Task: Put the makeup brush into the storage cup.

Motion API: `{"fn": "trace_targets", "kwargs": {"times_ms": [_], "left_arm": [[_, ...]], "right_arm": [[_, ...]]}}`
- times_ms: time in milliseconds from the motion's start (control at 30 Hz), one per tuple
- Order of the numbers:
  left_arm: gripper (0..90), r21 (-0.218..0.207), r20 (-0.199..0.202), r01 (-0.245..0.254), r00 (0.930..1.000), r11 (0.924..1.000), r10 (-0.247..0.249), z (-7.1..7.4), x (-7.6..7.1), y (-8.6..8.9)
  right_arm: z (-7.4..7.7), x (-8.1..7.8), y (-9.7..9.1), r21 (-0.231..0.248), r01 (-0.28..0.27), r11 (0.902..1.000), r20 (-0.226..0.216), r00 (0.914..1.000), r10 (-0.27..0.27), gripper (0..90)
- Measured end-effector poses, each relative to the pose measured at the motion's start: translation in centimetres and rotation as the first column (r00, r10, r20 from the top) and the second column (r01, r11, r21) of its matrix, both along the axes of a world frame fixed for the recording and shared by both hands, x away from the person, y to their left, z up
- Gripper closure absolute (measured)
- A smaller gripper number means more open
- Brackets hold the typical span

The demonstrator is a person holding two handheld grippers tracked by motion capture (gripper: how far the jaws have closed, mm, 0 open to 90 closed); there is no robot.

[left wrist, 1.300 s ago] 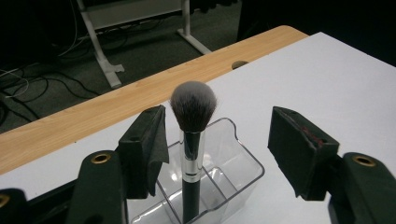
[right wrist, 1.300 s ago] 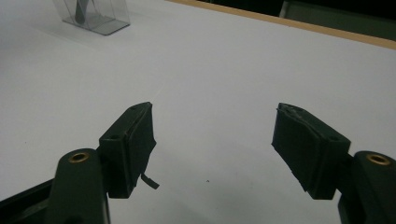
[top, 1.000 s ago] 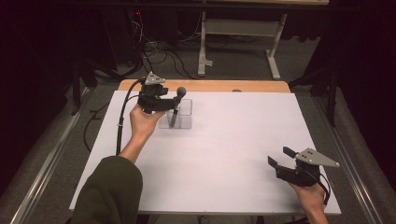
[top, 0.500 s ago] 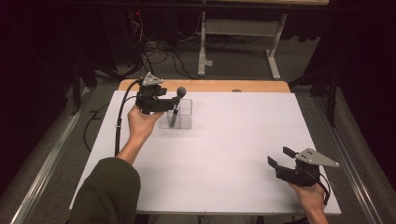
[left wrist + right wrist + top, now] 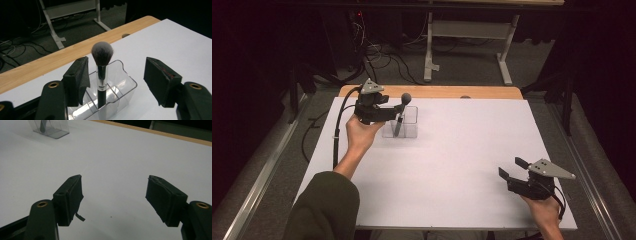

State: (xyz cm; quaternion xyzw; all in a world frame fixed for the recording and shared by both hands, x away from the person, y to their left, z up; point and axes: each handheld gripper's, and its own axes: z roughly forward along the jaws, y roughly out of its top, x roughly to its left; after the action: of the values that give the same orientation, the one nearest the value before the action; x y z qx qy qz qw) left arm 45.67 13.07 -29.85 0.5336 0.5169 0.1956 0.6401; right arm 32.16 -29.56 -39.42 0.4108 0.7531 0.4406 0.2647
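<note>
— What has changed over there?

— My left gripper (image 5: 393, 112) has drawn back slightly from the makeup brush (image 5: 102, 72); its jaws stand wide, released, touching nothing.

— Where's the brush?

— Upright in the clear organizer (image 5: 120, 86), bristles up, so it can't roll. My right gripper (image 5: 514, 169) rests unclenched, well apart. The brush stands just beside my left pad (image 5: 77, 80).
</note>
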Motion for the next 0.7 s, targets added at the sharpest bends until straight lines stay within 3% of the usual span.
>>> {"fn": "trace_targets", "kwargs": {"times_ms": [500, 600, 700], "left_arm": [[36.7, -0.007, 0.005, -0.001, 1.0000, 1.0000, 0.001, 0.2, -0.7, 0.6], [36.6, 0.019, 0.003, 0.005, 1.0000, 0.9998, -0.005, 0.1, -1.0, 0.8], [36.7, 0.017, 0.003, 0.006, 1.0000, 0.9998, -0.006, 0.2, -1.2, 0.9]], "right_arm": [[0.0, 0.0, 0.0, -0.001, 0.000, 1.0000, 0.000, 1.0000, 0.000, 31.1], [0.0, 0.0, 0.1, 0.000, 0.000, 1.0000, -0.003, 1.0000, 0.000, 31.1], [-0.1, 0.0, 0.1, -0.004, -0.001, 1.0000, 0.000, 1.0000, 0.001, 31.1]]}}
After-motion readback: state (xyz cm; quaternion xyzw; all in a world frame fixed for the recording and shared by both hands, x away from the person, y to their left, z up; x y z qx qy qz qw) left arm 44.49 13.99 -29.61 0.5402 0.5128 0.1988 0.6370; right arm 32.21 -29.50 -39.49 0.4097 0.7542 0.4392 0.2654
